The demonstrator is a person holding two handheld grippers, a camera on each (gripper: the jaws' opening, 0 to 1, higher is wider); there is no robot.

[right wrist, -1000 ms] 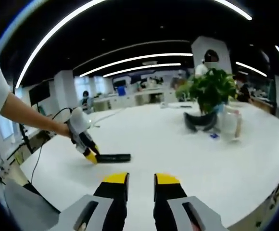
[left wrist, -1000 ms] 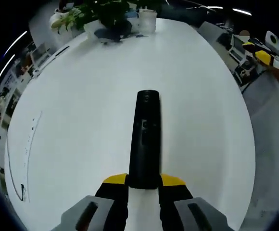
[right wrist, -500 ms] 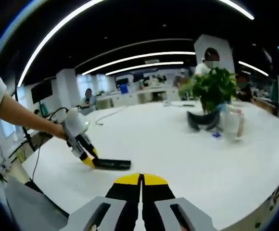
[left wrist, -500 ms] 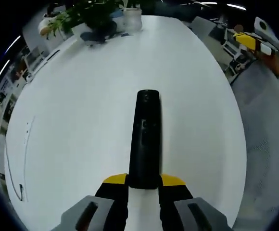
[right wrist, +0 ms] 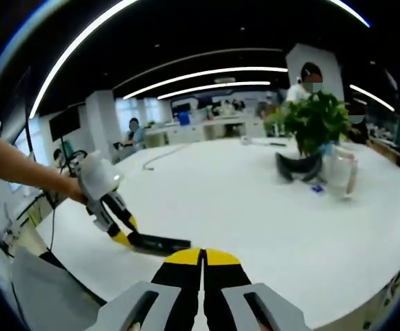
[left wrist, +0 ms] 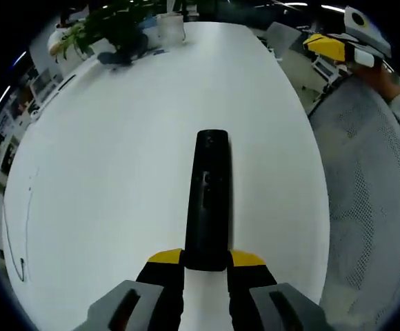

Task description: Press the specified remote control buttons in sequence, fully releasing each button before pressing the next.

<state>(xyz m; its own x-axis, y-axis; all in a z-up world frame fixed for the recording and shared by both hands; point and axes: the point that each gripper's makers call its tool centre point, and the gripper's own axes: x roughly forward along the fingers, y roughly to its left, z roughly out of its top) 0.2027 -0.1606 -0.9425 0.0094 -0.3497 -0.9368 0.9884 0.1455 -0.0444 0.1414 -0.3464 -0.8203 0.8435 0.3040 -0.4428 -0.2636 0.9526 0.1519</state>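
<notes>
A long black remote control (left wrist: 208,200) points away from me over the white table (left wrist: 117,172) in the left gripper view, its near end clamped between my left gripper's yellow-tipped jaws (left wrist: 206,261). The right gripper view shows the same remote (right wrist: 160,243) sticking out flat from the left gripper (right wrist: 121,233), which a person's arm holds at the left. My right gripper (right wrist: 203,258) is shut with nothing in it, just behind and to the right of the remote. In the left gripper view it hovers at the upper right as a yellow tip (left wrist: 327,47).
A potted plant (right wrist: 315,121), a dark curved object (right wrist: 296,169) and a clear cup (right wrist: 341,173) stand at the far side of the table. A grey mesh chair (left wrist: 369,200) is beside the table's right edge. People sit and stand in the office behind.
The right gripper's jaws went from open to shut and have stayed shut. Both views have shifted as the hands moved; the remote stays held in the left gripper.
</notes>
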